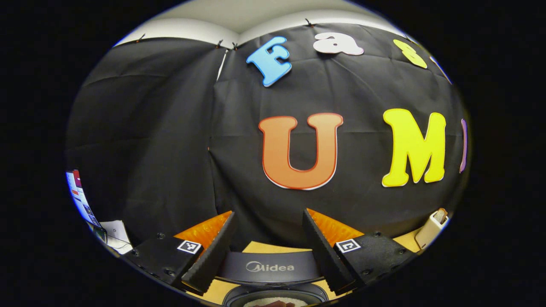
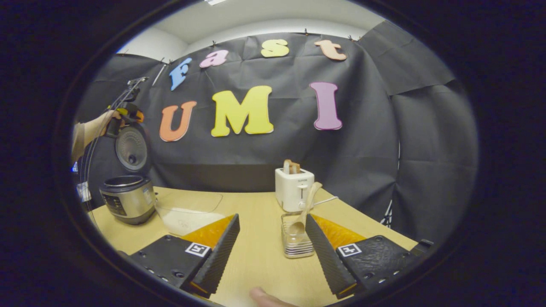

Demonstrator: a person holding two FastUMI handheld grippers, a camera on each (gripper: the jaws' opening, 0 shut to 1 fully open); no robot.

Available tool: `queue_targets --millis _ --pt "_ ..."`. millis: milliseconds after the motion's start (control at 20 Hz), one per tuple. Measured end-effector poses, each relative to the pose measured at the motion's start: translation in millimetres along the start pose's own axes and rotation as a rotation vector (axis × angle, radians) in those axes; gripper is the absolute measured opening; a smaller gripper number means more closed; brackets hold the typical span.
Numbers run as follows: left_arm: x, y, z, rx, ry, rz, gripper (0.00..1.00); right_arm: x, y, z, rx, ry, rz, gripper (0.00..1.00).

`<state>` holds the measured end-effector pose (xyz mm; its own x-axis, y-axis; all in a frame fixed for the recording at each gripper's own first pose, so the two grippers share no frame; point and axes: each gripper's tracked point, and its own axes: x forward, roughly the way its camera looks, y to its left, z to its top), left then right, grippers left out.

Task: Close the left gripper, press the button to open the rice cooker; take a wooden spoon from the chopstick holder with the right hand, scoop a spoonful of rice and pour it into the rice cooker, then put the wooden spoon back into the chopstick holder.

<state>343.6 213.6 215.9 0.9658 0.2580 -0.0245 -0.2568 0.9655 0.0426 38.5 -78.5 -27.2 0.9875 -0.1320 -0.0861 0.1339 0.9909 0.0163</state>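
Right gripper (image 2: 271, 245) hangs open over the near edge of the table (image 2: 260, 264), jaws wide and nothing between them. The spoon (image 2: 303, 213) stands tilted in the holder (image 2: 295, 238) just ahead, bowl down, handle leaning toward the toaster (image 2: 292, 188) behind it.

Left gripper (image 1: 266, 245) is open too, holding nothing, raised above the cooker (image 2: 127, 198). In the right gripper view it sits up by the raised lid (image 2: 131, 147), gripped by a hand (image 2: 104, 121). The cooker is already open, at the far-left edge of the table; the left gripper view looks down at the lid and the pot rim (image 1: 273, 294) below its fingers.

Risks, as judgement:
- The spoon handle is thin and leaning. A jaw closing off-centre would likely push it aside or tip the light wire holder.
- The holder is close to the toaster, so a wide approach may knock the toaster.
- The rice sits in a clear bowl (image 2: 190, 215) between the cooker and the holder. Its rim is hard to see, so the spoon could catch it or spill grains on the carry.
- The left gripper hovers over the pot and may block the pour.

Count: two grippers, one spoon, one holder, one toaster with bread in it, one bowl, one cooker.
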Motion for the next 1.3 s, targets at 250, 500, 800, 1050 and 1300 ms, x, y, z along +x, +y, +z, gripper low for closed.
queue_targets --millis 250,500,800,1050,1300 --pt "-29 -1 -7 -0.001 -0.020 0.006 0.99 -24 11 17 -0.019 -0.033 0.014 0.93" --pt "-73 -2 -27 0.001 -0.046 -0.006 0.98 -48 22 37 0.025 -0.062 0.061 0.93" --pt "-123 -10 -75 0.005 0.030 -0.049 0.98 -76 36 53 0.050 -0.107 0.127 0.92" --pt "-152 -14 -130 0.011 0.192 -0.037 0.98 -80 43 48 0.028 -0.087 0.128 0.92" --pt "-171 -22 -175 0.013 0.264 -0.087 0.95 -82 48 45 0.005 -0.082 0.140 0.92"
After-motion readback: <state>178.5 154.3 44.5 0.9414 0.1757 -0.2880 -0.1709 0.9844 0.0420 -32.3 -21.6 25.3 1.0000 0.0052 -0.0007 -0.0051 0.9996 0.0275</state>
